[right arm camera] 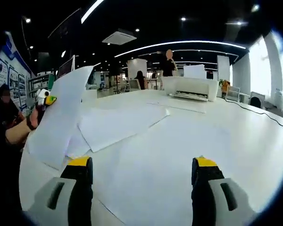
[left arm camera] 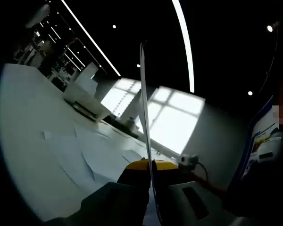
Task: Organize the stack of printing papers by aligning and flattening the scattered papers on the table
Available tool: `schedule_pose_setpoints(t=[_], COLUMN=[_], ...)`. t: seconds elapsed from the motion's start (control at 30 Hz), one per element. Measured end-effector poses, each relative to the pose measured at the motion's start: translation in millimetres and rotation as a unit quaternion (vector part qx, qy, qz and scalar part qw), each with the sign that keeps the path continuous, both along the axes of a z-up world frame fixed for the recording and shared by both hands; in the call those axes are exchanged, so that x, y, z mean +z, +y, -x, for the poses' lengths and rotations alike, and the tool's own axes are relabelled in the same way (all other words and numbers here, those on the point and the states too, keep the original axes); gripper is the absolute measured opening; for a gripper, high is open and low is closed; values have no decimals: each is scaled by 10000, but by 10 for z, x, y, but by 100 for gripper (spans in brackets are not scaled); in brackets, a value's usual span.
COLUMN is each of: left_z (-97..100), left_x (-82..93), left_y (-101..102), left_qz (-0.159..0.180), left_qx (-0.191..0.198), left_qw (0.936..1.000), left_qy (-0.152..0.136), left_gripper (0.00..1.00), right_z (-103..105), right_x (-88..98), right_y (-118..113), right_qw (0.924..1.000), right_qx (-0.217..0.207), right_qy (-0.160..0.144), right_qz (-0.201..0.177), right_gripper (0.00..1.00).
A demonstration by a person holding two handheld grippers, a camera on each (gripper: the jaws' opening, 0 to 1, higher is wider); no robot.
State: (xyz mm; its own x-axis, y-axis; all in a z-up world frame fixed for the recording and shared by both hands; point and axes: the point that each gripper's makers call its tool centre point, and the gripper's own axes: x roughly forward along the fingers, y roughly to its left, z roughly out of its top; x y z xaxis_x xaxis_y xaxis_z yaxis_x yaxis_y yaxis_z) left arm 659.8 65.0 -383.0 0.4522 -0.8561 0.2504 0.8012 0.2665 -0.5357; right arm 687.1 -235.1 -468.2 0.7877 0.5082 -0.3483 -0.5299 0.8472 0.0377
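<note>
While left tongs (left arm camera: 150, 176) pinch a sheet (left arm camera: 144, 108) edge-on

In the left gripper view, the lifted sheet (left arm camera: 145, 117) is seen edge-on, so its face is hidden. The scattered papers (left arm camera: 85, 155) at 8 o'clock are dim, perhaps overlapping. In the right gripper view, the bench (right arm camera: 179, 155) is cut off at 6 o'clock.

The left gripper view rolls sideways, looking past its fingers (left arm camera: 153, 186) along the desk (left arm camera: 28, 141). The right gripper view sits level and low over that desk toward the printer (right arm camera: 188, 88).
</note>
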Motion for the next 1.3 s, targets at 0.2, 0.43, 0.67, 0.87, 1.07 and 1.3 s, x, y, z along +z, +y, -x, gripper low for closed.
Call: schedule_pose_setpoints(t=[0.2, 0.43, 0.67, 0.87, 1.07, 1.3], left_z=[16, 2, -19, -35, -32, -44], left_x=[5, -1, -6, -12, -13, -20], left_y=[-16, -6, 20, 39, 42, 53], left_qz=[0, 3, 6, 9, 4, 4], left_qx=[1, 0, -4, -5, -1, -2], left_qw=[10000, 10000, 10000, 10000, 10000, 10000], left_qy=[0, 4, 5, 7, 6, 5], left_gripper=[6, 6, 6, 6, 6, 6], right_z=[-1, -3, 6, 9, 69, 139], right_x=[-4, -21, -55, -67, -7, -120], right_y=[8, 20, 54, 69, 146, 183], right_qw=[10000, 10000, 10000, 9999, 9996, 9989], right_qx=[-6, -3, 53, 76, 258, 346], right_qy=[-1, 10, 62, 68, 19, 202], right_qz=[-18, -17, -1, 18, -86, 255], right_gripper=[81, 81, 81, 82, 82, 82])
